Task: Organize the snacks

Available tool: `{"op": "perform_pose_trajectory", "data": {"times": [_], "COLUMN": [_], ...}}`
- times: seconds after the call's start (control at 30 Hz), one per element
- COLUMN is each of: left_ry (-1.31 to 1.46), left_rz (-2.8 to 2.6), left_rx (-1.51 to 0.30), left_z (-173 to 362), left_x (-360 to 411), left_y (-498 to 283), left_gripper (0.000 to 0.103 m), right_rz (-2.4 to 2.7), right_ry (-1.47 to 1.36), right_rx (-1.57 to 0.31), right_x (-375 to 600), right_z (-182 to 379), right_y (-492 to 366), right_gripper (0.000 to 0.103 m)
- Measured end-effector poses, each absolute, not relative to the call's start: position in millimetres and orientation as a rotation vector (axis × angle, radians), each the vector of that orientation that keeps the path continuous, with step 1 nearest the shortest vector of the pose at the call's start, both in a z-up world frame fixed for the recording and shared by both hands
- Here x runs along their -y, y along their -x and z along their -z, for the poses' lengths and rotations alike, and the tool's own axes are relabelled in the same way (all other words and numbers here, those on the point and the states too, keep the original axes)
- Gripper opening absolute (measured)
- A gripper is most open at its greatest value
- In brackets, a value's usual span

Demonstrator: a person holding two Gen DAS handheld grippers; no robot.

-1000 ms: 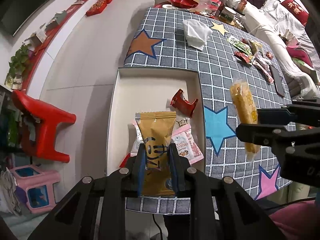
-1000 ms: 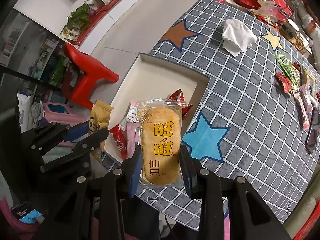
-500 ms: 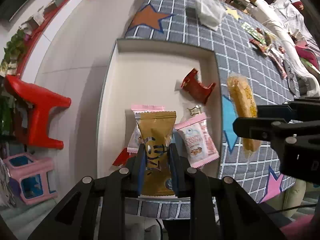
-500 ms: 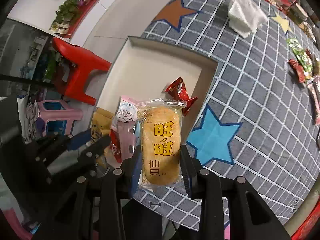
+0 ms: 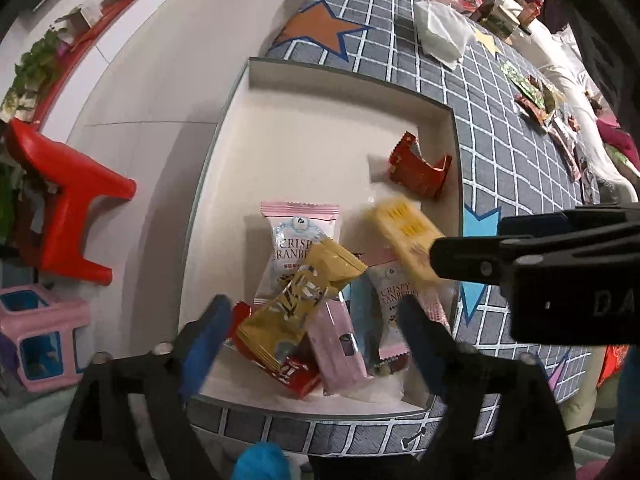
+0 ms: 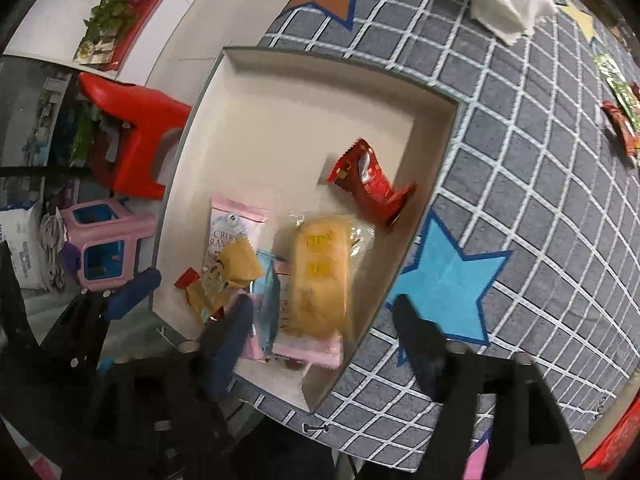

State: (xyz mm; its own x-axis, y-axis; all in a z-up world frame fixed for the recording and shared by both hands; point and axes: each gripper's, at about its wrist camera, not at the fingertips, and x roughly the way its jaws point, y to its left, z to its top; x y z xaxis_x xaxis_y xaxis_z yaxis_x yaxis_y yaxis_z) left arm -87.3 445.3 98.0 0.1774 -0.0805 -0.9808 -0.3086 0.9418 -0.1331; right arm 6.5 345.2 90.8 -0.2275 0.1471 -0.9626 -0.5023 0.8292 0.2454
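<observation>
Left gripper (image 5: 312, 336): jaws wide apart, holding nothing, positioned over the near end of the white tray (image 5: 344, 74). Right gripper (image 6: 320, 344): jaws likewise wide apart and empty, over the near right corner of the same tray.

The tray rests on a table covered by a grey checked cloth (image 6: 540, 160) printed with stars; a blue star (image 6: 444, 280) lies just beside the tray's right wall, an orange star (image 5: 316, 28) beyond its far wall.

Contents of the tray, all gathered at its near end except one:
- Gold packet (image 5: 304, 300), tilted, lying loose on top of the pile, overlapping a pink-and-white cranberry packet (image 5: 298, 240).
- Yellow rice cracker pack (image 6: 320, 276), blurred, lying lengthwise over a second cranberry packet (image 5: 394, 292) close to the tray's right wall. Whether it has settled cannot be told.
- Pink wrapper (image 5: 340, 348) and a red wrapper (image 5: 292, 372) at the bottom of the pile, nearest the tray's front wall.
- Red curled packet (image 5: 420, 168), apart from the pile, farther up against the right wall.

Beyond the tray's far right corner, a folded white cloth (image 5: 440, 34) lies on the table. More snack packets (image 6: 620, 108) lie well to the right of the tray. A red stool (image 5: 68, 204) stands on the floor to the tray's left.
</observation>
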Motion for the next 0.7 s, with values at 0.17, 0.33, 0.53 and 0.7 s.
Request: {"op": "perform_pose_trajectory", "data": {"times": [0.17, 0.33, 0.53, 0.7], "left_ry": [0.313, 0.21, 0.204, 0.153], "left_rz": [-0.153, -0.231, -0.241, -0.246], "left_rx": [-1.375, -1.36, -1.396, -1.398], "left_z": [-113.1, -138.1, -156.1, -172.9], "left_x": [-439.9, -431.1, -428.8, -423.1], "left_y": [91.7, 94.7, 100.5, 103.4], "left_gripper": [0.103, 0.103, 0.103, 0.103], "right_rz": [-0.583, -0.618, -0.624, -0.585], "right_ry": [0.313, 0.321, 0.325, 0.325], "right_rx": [-1.699, -1.64, -1.62, -1.616], "right_x": [-333.9, -321.1, -312.9, -307.2], "right_z": [-102.7, -129.7, -155.8, -170.2], "right_y": [-5.2, 0.2, 5.1, 11.1], "right_gripper": [0.103, 0.103, 0.103, 0.103]}}
